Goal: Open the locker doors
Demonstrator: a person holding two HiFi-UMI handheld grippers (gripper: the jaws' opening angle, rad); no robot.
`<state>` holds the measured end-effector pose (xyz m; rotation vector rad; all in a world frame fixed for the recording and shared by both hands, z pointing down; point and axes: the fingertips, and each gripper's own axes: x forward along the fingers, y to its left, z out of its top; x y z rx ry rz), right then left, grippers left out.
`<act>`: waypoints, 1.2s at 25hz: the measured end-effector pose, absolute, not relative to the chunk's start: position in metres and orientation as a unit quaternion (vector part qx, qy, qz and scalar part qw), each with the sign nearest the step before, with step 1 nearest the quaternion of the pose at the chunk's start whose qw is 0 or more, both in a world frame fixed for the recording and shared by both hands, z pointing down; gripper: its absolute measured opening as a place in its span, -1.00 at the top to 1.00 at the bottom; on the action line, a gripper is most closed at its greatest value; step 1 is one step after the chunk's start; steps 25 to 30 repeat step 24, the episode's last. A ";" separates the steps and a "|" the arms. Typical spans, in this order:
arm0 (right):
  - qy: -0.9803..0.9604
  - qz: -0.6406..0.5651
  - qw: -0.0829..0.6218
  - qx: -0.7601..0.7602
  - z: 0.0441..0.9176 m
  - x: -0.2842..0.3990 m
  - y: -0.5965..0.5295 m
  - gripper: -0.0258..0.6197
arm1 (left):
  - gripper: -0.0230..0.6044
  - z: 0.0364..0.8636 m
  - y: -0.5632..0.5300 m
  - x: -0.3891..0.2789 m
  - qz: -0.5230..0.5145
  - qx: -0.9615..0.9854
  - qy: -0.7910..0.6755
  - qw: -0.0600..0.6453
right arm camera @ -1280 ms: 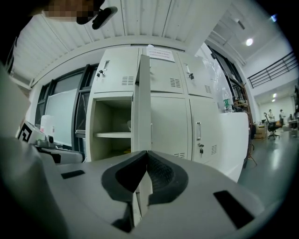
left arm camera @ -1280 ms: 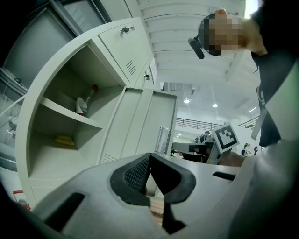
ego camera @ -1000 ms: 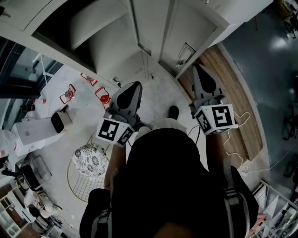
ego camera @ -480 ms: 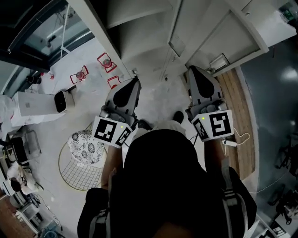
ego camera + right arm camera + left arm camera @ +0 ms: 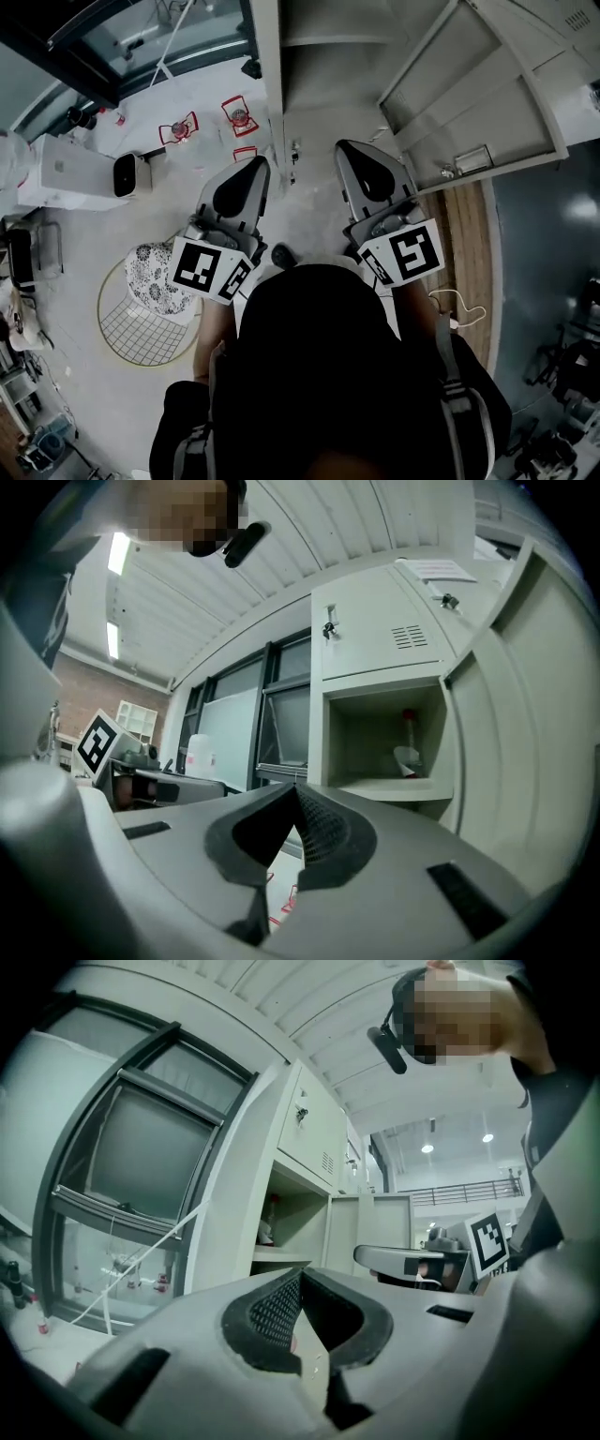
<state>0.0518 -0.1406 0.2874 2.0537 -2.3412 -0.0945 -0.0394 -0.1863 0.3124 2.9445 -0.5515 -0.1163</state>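
Left hand-held gripper (image 5: 298,1277) and right hand-held gripper (image 5: 296,787) are clenched empty; only their views show the shut upper door (image 5: 384,635).

The pale grey metal locker (image 5: 375,667) stands upright. Its upper door (image 5: 384,635), with a key in the lock and a small slotted vent, is shut flush. The lower door (image 5: 492,752) is swung wide to the right, baring the compartment (image 5: 375,733) behind it. In the head view it is probably the panel standing out at upper right, with its framed inner face showing.
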 end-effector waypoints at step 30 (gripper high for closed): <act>-0.764 0.009 0.023 0.644 0.310 0.036 -0.158 0.91 | 0.87 0.320 -0.197 -0.051 -0.042 0.979 -0.186 0.076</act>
